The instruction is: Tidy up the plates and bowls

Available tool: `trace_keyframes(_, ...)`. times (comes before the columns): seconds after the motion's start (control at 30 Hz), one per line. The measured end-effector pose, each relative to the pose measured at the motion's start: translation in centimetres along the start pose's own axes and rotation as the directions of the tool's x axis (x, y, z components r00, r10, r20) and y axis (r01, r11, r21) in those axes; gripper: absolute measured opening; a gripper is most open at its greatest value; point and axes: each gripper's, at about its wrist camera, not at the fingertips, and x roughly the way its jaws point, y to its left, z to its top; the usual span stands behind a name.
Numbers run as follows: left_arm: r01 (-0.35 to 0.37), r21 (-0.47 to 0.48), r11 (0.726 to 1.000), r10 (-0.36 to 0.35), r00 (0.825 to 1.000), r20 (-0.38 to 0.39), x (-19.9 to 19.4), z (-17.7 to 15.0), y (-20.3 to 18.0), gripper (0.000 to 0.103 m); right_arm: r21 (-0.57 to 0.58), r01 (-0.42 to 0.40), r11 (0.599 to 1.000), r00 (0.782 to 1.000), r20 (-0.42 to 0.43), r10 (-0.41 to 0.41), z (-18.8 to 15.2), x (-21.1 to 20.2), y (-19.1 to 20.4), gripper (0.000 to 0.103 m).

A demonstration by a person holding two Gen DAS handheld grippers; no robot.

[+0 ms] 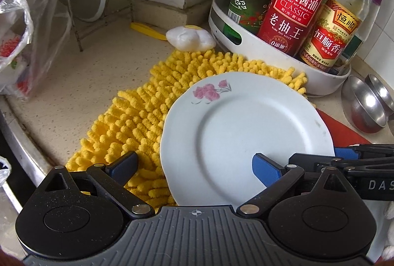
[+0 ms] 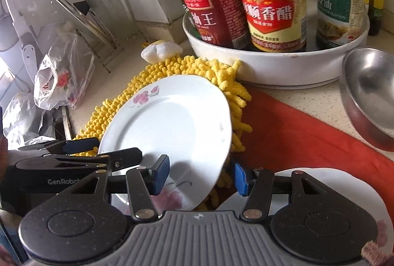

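White porcelain, a floral plate (image 1: 246, 133) with pink flowers on its rim sits tilted over a yellow chenille mat (image 1: 138, 118) on the speckled surface (image 1: 81, 78). The left hand-held gripper (image 1: 197, 168) is spread wide: one finger lies off the plate's 9 o'clock edge above the mat, while the blue pad of the other finger (image 1: 266, 171) lies over the plate's face. Nothing is clamped between them.

In the right wrist view the right hand-held gripper (image 2: 200, 176) also stands apart, its two blue pads on either side of the plate's raised near edge, one over the face and one beyond the rim at 3 o'clock; whether either pad touches the porcelain cannot be told. A second floral plate (image 2: 344, 192) lies flat under that gripper at 4 o'clock, on a red cloth (image 2: 295, 133).

At 1 o'clock from the tilted plate stands a white round tray (image 1: 246, 44) holding a dark soy sauce bottle (image 1: 293, 9) and a vinegar bottle (image 1: 337, 26). Steel bowls (image 1: 367, 105) rest at 3 o'clock. A plastic bag (image 1: 27, 39) sits at 10 o'clock.
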Motion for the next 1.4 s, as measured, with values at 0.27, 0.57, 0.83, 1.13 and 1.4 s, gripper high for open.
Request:
trace_keyframes(0.27,0.0,-0.011,1.0,0.0,1.0,0.024,0.1,0.0,0.0,0.103,0.046,-0.009,0.999,1.0,0.006,0.009,-0.6,0.3,0.3,0.05)
trace_keyframes(0.57,0.001,-0.028,1.0,0.0,1.0,0.031,0.1,-0.1,-0.1,0.103,0.11,-0.048,0.993,0.999,0.022,0.045,-1.0,0.1,0.0,0.049)
trace_keyframes(0.83,-0.004,-0.063,0.998,0.007,0.999,0.044,-0.1,-0.4,-0.1,0.103,0.131,-0.056,0.99,0.998,-0.002,0.057,-0.7,0.2,-0.2,0.049)
trace_keyframes(1.13,-0.029,-0.087,0.996,0.034,0.998,0.055,0.1,-0.2,-0.4,0.101,0.164,-0.058,0.985,0.998,-0.02,0.062,-0.3,0.3,-0.5,0.045)
trace_keyframes(1.4,-0.009,-0.046,0.999,0.012,0.998,0.066,-0.3,0.1,-1.1,0.091,0.105,-0.028,0.994,1.0,0.012,0.027,-0.7,-0.1,0.4,0.037)
